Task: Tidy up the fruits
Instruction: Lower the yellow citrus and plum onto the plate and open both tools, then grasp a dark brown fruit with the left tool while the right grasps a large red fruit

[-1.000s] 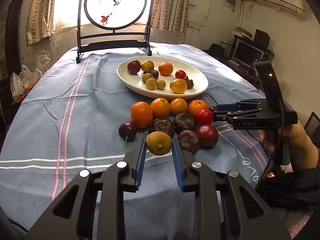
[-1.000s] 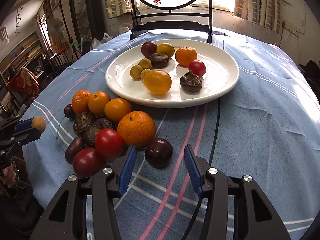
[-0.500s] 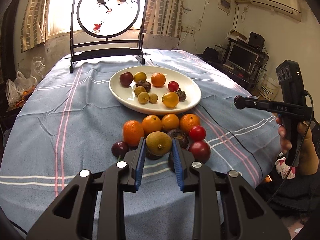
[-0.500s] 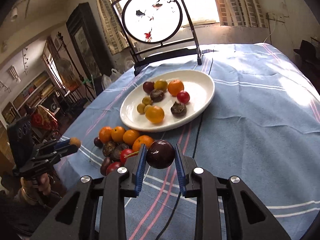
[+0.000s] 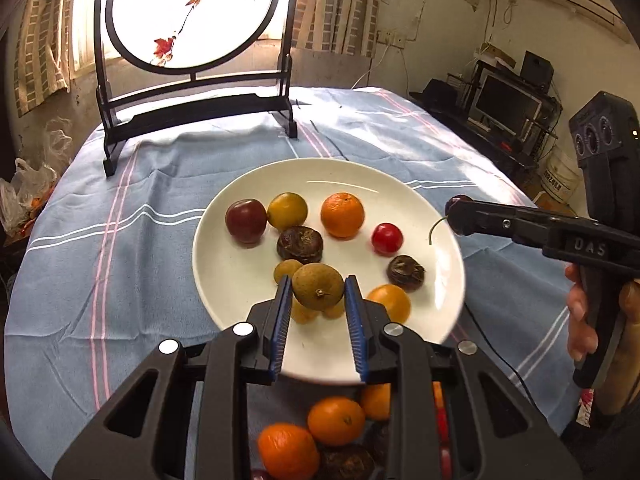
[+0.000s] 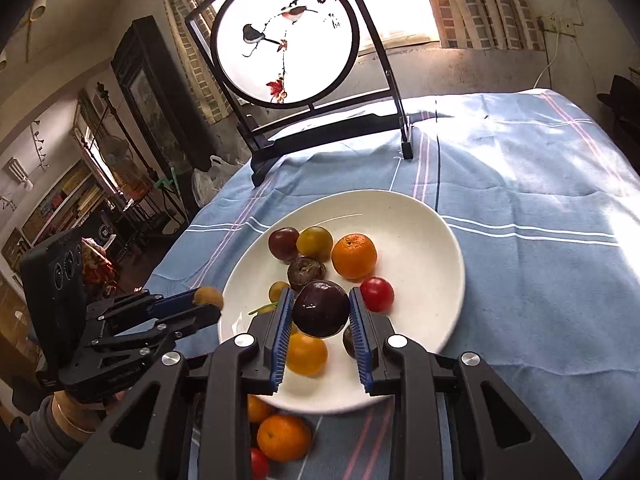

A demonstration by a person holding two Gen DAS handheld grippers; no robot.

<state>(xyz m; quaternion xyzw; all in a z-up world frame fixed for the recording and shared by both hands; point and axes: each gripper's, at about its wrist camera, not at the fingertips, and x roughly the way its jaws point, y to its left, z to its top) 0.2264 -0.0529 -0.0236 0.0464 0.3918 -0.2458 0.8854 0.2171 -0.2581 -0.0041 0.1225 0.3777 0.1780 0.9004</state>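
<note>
My left gripper (image 5: 318,294) is shut on a brown-green longan (image 5: 318,291), held above the near part of the white plate (image 5: 360,176). My right gripper (image 6: 320,312) is shut on a dark purple plum (image 6: 320,309), held above the plate's (image 6: 420,220) near side. The plate holds an orange (image 5: 342,215), a red cherry tomato (image 5: 386,239), a yellow fruit (image 5: 287,211), a dark plum (image 5: 245,221), brown water chestnuts and small longans. The right gripper also shows in the left wrist view (image 5: 460,210), and the left gripper in the right wrist view (image 6: 206,300).
Several oranges (image 5: 336,420) and other fruit lie on the blue striped tablecloth (image 5: 100,260) in front of the plate, partly hidden by my fingers. A round painted screen on a black stand (image 5: 192,12) stands at the table's far side. A monitor (image 5: 506,106) sits beyond the table's right edge.
Both grippers closed on their fruit, lifted them off the cloth and moved forward over the plate. The fruit pile now lies below and behind my fingers.
</note>
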